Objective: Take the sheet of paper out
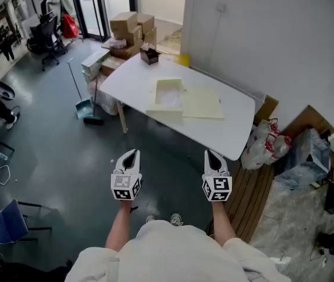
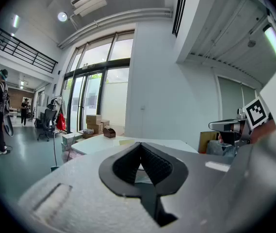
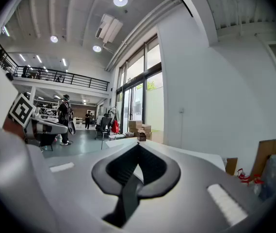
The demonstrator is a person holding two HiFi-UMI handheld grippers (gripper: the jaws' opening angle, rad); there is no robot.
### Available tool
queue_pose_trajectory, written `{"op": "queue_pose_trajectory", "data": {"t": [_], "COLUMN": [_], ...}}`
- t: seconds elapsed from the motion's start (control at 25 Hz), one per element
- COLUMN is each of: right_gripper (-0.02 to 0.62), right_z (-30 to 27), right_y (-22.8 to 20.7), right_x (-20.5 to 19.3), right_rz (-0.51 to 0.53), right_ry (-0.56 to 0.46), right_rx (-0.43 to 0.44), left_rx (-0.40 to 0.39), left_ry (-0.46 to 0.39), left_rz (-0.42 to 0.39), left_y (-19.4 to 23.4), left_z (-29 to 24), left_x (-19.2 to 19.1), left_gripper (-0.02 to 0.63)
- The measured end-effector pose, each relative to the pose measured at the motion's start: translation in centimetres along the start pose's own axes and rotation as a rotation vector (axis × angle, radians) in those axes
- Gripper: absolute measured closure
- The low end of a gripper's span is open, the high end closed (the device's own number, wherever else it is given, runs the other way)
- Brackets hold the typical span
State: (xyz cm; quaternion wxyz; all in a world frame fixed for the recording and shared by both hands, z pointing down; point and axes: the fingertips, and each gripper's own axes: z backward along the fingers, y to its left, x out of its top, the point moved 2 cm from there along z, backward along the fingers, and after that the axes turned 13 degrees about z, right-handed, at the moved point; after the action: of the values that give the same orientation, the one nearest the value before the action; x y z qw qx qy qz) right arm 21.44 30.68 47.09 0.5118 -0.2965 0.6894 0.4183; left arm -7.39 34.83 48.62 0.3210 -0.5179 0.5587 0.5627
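A shallow cream box (image 1: 165,101) lies open on the white table (image 1: 237,131), its lid (image 1: 202,103) folded flat to the right. Something white, like a sheet of paper (image 1: 169,98), shows inside the box. My left gripper (image 1: 130,156) and right gripper (image 1: 212,158) are held side by side over the floor, well short of the table's near edge and pointing toward it. Both are shut with nothing between the jaws. In the left gripper view the left gripper (image 2: 140,145) has its tips together, with the table (image 2: 104,143) far ahead. The right gripper (image 3: 138,147) looks the same in its own view.
Stacked cardboard boxes (image 1: 129,29) stand behind the table and a small brown box (image 1: 149,56) sits on its far corner. A broom and dustpan (image 1: 85,107) lie left of it. Plastic bags (image 1: 263,143) crowd the right side by the wall. A blue chair (image 1: 2,223) is near left.
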Motion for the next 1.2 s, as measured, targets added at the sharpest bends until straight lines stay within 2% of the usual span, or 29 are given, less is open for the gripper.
{"op": "queue_pose_trajectory", "data": {"t": [0.68,1.2], "right_gripper": [0.594,0.594], "right_z": [-0.7,-2.7], "right_y": [-3.4,-5.3], "right_x": [-1.9,-3.5], "right_rz": [-0.016,0.004], "right_ry": [-0.002,-0.017], "right_rx": [0.036,0.114], "left_rx": [0.030,0.063], "left_ry": [-0.009,0.005], "left_rz": [-0.008,0.010], "left_y": [-2.9,-5.6], "left_z": [-2.3,-4.9], "left_x": [-0.1,-1.8], "left_gripper": [0.600,0.600]}}
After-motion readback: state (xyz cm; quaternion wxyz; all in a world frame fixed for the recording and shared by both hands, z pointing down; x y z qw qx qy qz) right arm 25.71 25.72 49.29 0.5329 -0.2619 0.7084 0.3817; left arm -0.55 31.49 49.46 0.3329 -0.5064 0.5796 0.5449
